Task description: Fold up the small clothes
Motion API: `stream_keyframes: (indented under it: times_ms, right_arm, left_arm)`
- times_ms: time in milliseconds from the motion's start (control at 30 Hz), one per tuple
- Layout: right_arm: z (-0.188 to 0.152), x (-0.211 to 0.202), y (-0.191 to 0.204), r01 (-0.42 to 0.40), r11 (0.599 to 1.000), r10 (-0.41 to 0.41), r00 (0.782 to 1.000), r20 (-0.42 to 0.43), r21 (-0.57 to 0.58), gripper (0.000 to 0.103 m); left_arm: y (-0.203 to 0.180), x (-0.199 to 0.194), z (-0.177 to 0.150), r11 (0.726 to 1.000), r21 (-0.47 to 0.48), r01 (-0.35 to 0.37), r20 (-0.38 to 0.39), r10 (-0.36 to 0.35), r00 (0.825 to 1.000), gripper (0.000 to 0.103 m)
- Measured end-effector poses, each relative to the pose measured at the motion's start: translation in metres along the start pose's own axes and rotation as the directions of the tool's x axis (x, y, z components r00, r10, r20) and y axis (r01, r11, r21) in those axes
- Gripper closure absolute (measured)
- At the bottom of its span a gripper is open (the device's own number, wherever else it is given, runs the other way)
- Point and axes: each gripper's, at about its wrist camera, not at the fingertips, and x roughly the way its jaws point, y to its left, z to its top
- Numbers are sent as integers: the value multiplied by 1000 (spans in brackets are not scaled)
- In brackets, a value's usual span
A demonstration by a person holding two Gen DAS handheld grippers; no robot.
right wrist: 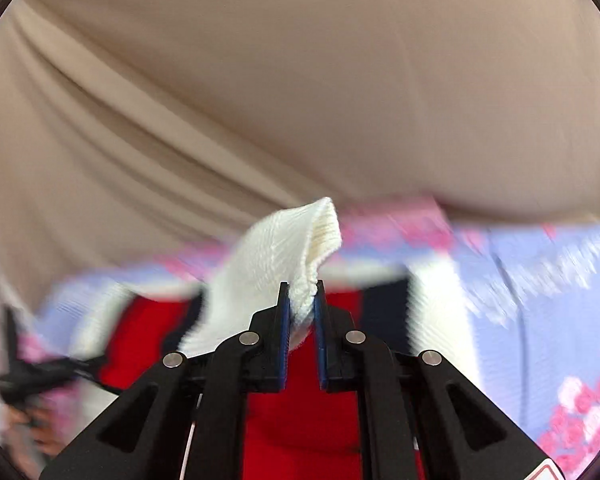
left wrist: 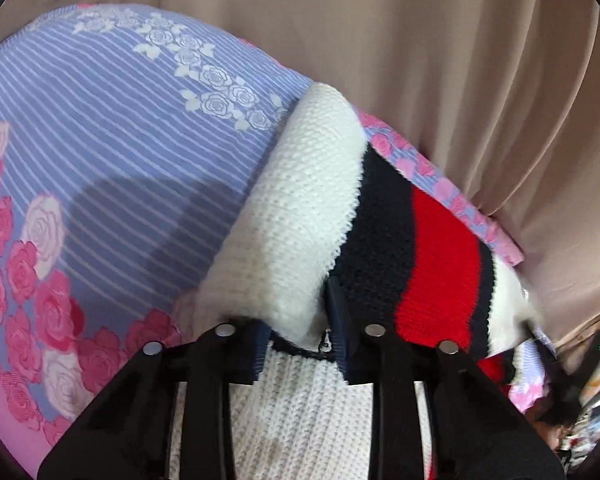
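Right tool (right wrist: pixel 300 300) is nearly closed, pinching a white cuff of the sweater (right wrist: pixel 284 256); left tool (left wrist: pixel 300 320), wider apart, grips a thick white roll of it, the sweater lying over the floral bedsheet (left wrist: pixel 140 168). That thin cuff pinch could slip, undoing the fold.

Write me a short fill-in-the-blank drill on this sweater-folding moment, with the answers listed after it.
1. The right gripper pinches a ____ knit cuff of the sweater.
2. Between the sweater's two navy bands runs a ____ stripe.
3. The sweater lies on a striped bedsheet printed with ____.
4. The left gripper is closed on the sweater's ____ part.

Missing words: white; red; roses; white
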Motion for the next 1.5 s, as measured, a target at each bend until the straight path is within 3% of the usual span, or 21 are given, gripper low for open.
stream_keyframes:
  times_ms: [67, 200, 267, 333, 400, 467, 500, 533, 600, 733, 800, 867, 933, 1067, 1133, 1200, 1267, 1333, 1433, 1467, 1500]
  right_arm:
    - [-17, 25, -16, -13, 999, 17, 997, -69, 52, 94]
    - [-10, -7, -15, -81, 995, 78, 996, 43, 65, 94]
    - [-9, -4, -15, -27, 999, 25, 999, 30, 42, 93]
    - [-14, 15, -18, 38, 999, -37, 998, -54, 11, 93]
    - [-16, 7, -24, 25, 999, -24, 999, -38, 29, 92]
    - [-18, -12, -21, 76, 996, -77, 997, 5, 50, 87]
    - [-16, -27, -14, 96, 995, -97, 994, 47, 36, 80]
    - [-15, -37, -4, 99, 995, -100, 992, 78, 19, 80]
    - [-9, -50, 24, 33, 999, -29, 993, 112, -33, 80]
    - [-11, -26, 127, -214, 953, 214, 977, -25, -212, 80]
    - [-21, 3, 164, -259, 926, 239, 965, -105, -273, 81]
    - [-35, 27, 180, -235, 918, 196, 969, -149, -320, 88]
    - [-41, 33, 165, -159, 925, 125, 985, -118, -344, 89]
    - [-28, 15, 55, -8, 985, 0, 999, -48, -172, 92]
    - [-24, -2, 12, 52, 996, -54, 998, -25, -74, 81]
    - [-20, -13, -13, 22, 1000, -22, 999, -28, 3, 68]
    - [-19, -12, -21, -42, 998, 44, 998, -52, 41, 55]
    - [-19, 3, -18, -64, 996, 69, 993, -91, 59, 45]
    - [-21, 16, 1, -5, 999, 8, 997, -83, 40, 39]
    - [-20, 18, 9, 0, 1000, 2, 997, -74, 31, 43]
    - [-16, 20, 18, -39, 999, 41, 996, -80, 24, 81]
  left_arm:
    - [-1, -4, 0, 1000, 15, -17, 4, 17, 1000, 84]
    - [0, -8, 2, 999, 18, -36, -2, 36, 999, 86]
    - [4, -8, -1, 999, 29, -39, 3, 39, 999, 86]
    - [5, -13, -6, 997, 63, -50, 8, 50, 999, 84]
    - [4, -24, -15, 990, 114, -80, 29, 77, 997, 82]
    - [0, -43, -21, 981, 156, -111, 65, 102, 993, 82]
    - [-3, -52, -23, 977, 168, -127, 87, 114, 990, 80]
    - [-10, -67, -24, 975, 186, -123, 128, 100, 987, 80]
    - [-28, -79, -22, 968, 221, -123, 172, 86, 981, 72]
    - [-68, -42, -7, 942, 291, -167, 161, 124, 979, 67]
    - [-66, -15, -3, 935, 283, -216, 132, 185, 974, 67]
    - [-46, 3, 1, 932, 258, -253, 109, 232, 967, 69]
    - [-25, 0, 2, 938, 260, -230, 111, 207, 972, 79]
    - [-1, -18, 2, 945, 282, -165, 89, 146, 985, 83]
    - [1, -33, -4, 959, 251, -130, 84, 112, 990, 82]
    - [-3, -50, -14, 979, 201, -12, 59, 1, 998, 54]
    - [-9, -52, -23, 987, 140, 79, 17, -82, 996, 36]
    - [-9, -39, -29, 989, 76, 130, -47, -126, 991, 35]
    - [6, -17, -26, 992, -59, 113, -90, -118, 989, 39]
    - [9, -15, -22, 990, -86, 109, -84, -116, 990, 54]
    - [12, -15, -16, 990, -105, 94, -69, -101, 992, 85]
